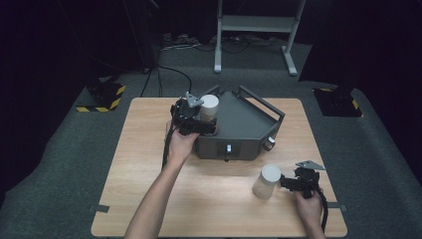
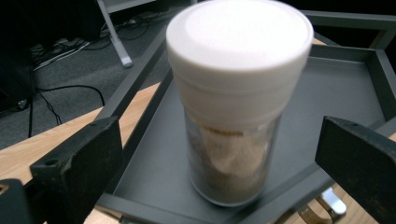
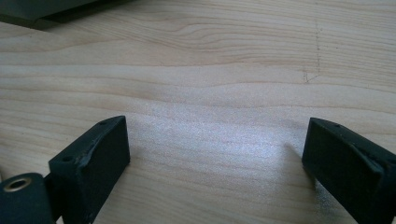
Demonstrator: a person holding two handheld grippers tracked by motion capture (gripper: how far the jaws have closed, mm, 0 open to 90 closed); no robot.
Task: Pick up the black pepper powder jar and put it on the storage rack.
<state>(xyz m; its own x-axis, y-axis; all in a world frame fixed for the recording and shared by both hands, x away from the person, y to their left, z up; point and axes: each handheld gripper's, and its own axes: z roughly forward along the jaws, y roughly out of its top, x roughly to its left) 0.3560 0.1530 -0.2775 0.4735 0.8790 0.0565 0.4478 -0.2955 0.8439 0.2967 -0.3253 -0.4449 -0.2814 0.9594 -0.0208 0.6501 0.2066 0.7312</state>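
Near edge of the wooden table [image 1: 149, 164]: right gripper [image 1: 287, 183] low over the wood at the right, jaws spread wide with bare tabletop between them in the right gripper view, nothing pinched. Just left of it a white-capped jar [image 1: 266, 181] stands upright on the table, close to the jaw tips; cannot tell from the high view whether they touch. Its contents can't be made out from there.

Farther back, left gripper [image 1: 201, 127] sits at the left front corner of the grey tray [image 1: 244, 124]. Its jaws are spread, one either side of a second jar [image 2: 236, 107], gaps visible on both sides, so no pinch. This jar stands upright inside the tray near its left rail, white screw lid on, clear body, holding brownish and tan material, filled roughly up to the neck. Tray floor otherwise bare grey in the left gripper view. Tray has raised rails, a small metal latch [image 1: 229, 148] on the front face and a knob [image 1: 269, 143] at the front right.

Beyond the table: dark carpet, cables [image 1: 164, 74], a grey frame stand [image 1: 254, 30].
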